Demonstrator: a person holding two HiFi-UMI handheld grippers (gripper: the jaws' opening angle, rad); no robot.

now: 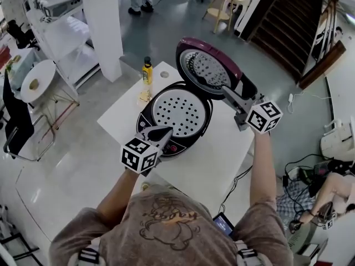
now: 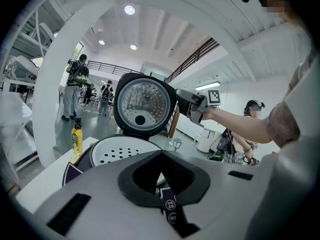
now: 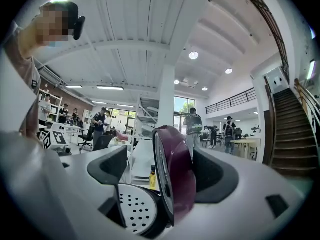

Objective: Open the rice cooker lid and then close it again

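On the table (image 1: 213, 162), the cooker (image 1: 175, 112) has its lid (image 1: 208, 68) raised at one o'clock: opened, not yet closed. Right gripper (image 1: 228, 92), jaws spread, straddles the lid's rim; left gripper (image 1: 161, 132), jaws pressed together, points at the cooker's six o'clock front.

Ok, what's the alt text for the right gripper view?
The right gripper has its jaws apart, with the edge of the raised maroon rice cooker lid standing between them. Lower left, below the lid, lies a perforated white tray with a yellow bottle behind it, and people stand in a bright hall beyond.
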